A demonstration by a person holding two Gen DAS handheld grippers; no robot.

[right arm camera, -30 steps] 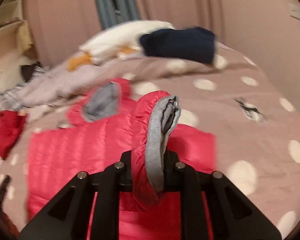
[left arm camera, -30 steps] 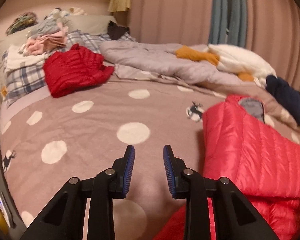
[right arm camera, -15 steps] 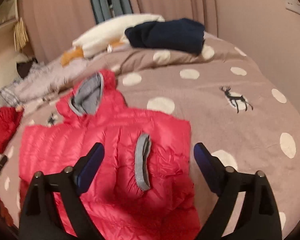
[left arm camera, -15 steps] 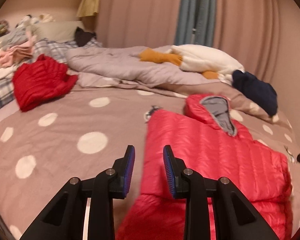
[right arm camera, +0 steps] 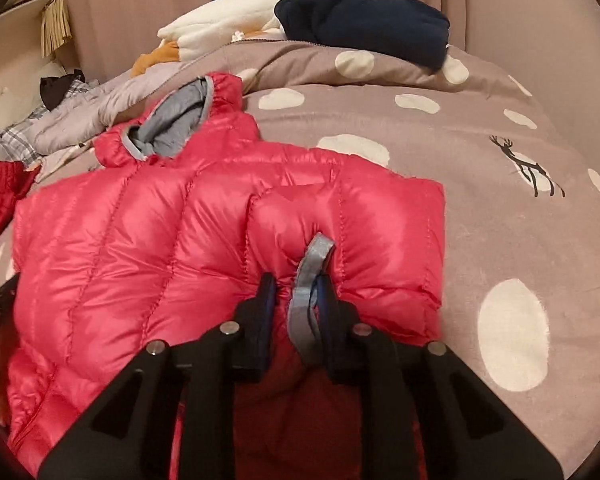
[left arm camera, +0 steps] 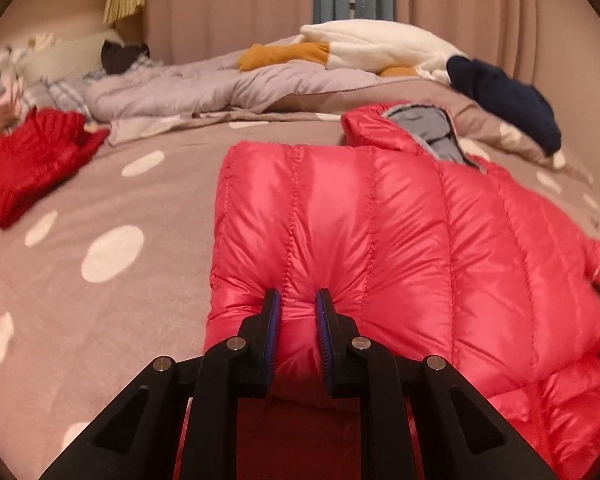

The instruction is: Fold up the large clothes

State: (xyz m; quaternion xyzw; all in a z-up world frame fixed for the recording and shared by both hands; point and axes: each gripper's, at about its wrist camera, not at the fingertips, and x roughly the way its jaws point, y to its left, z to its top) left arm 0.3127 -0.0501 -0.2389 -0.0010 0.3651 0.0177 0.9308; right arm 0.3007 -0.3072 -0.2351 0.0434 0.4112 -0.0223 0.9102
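Note:
A pink-red down jacket point(left arm camera: 420, 220) with a grey-lined hood point(left arm camera: 432, 132) lies flat on the dotted bedspread point(left arm camera: 100, 220). In the left wrist view my left gripper point(left arm camera: 298, 300) is closing on the jacket's near left edge, and the fabric puckers between the blue pads. In the right wrist view the jacket point(right arm camera: 140, 232) has its sleeve folded over the body. My right gripper point(right arm camera: 296, 284) is closing there, pinching the grey-trimmed cuff point(right arm camera: 312, 264) and the red fabric under it.
A folded red garment point(left arm camera: 36, 160) sits at the bed's left. At the far side lie a grey quilt point(left arm camera: 204, 88), a white and orange plush point(left arm camera: 372, 44) and a navy garment point(right arm camera: 364, 24). Bare bedspread point(right arm camera: 540, 240) stretches right of the jacket.
My left gripper moved right and down from over bare bedspread onto the jacket's edge and closed on it. My right gripper let the sleeve drop, opened wide, then sank and closed on the cuff.

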